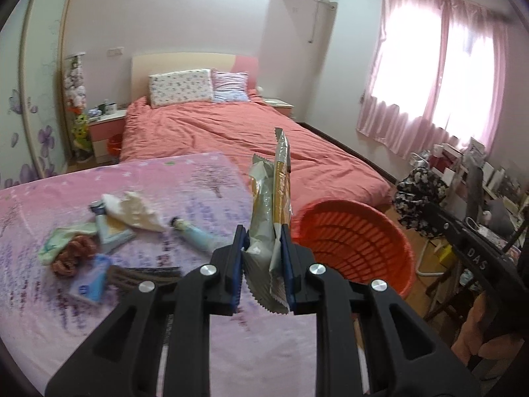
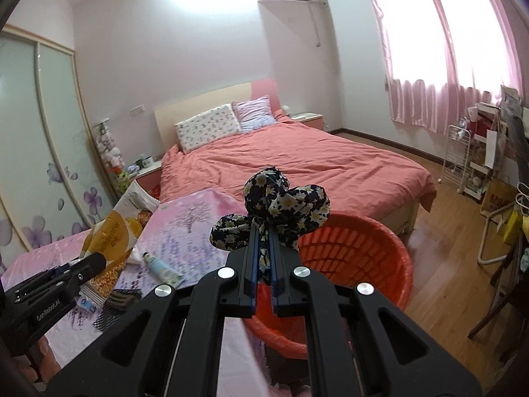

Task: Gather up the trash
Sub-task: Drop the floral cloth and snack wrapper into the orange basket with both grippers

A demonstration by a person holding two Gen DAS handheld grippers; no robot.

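Pinching light, crinkly snack wrappers [image 1: 269, 211] near their lower serrated edge, the left tongs [image 1: 263, 264] hold them beside the orange basket [image 1: 357, 244], while the right tongs [image 2: 263, 264], pressed together, grip a soft floral cloth [image 2: 274, 208] over it.

"DAS" on right gripper [image 1: 476, 258], "GenRoboAI" on left gripper [image 2: 49, 311]

Both fisheye views look forward and slightly downward along black gripper arms filling each lower frame. Each faces the coral-quilted bed [image 1: 231, 132] at mid-frame, close above the pink floral tablecloth [image 1: 82, 182] at left. Both share the round orange plastic basket [image 2: 363, 248], lower right.
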